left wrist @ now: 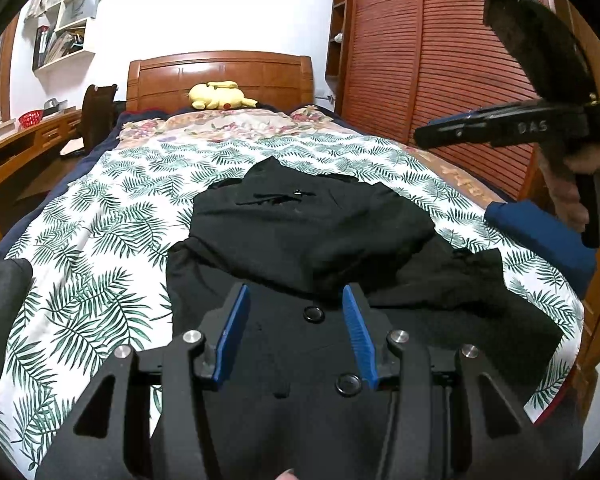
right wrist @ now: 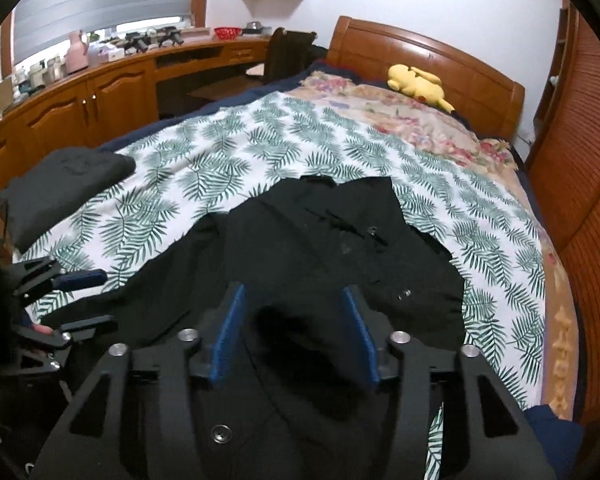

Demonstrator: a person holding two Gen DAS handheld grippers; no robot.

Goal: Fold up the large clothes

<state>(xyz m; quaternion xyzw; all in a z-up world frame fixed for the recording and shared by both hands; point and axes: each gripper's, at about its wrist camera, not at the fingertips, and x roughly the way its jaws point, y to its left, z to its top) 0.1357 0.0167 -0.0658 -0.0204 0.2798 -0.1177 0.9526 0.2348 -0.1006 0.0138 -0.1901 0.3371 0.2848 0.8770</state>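
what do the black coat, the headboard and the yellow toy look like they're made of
Black coat: matte woven cloth, probably; it creases softly and carries glossy, plastic-looking buttons.
Headboard: varnished wood, reddish-brown with a sheen and panel lines.
Yellow toy: plush fabric, soft rounded shape, no shine.

The bed (right wrist: 492, 216), spread with a leaf-print sheet (right wrist: 204, 176), carries a rumpled black garment (right wrist: 320, 248), a folded dark garment (right wrist: 60, 188), and a yellow plush toy (right wrist: 418, 84) near the headboard.
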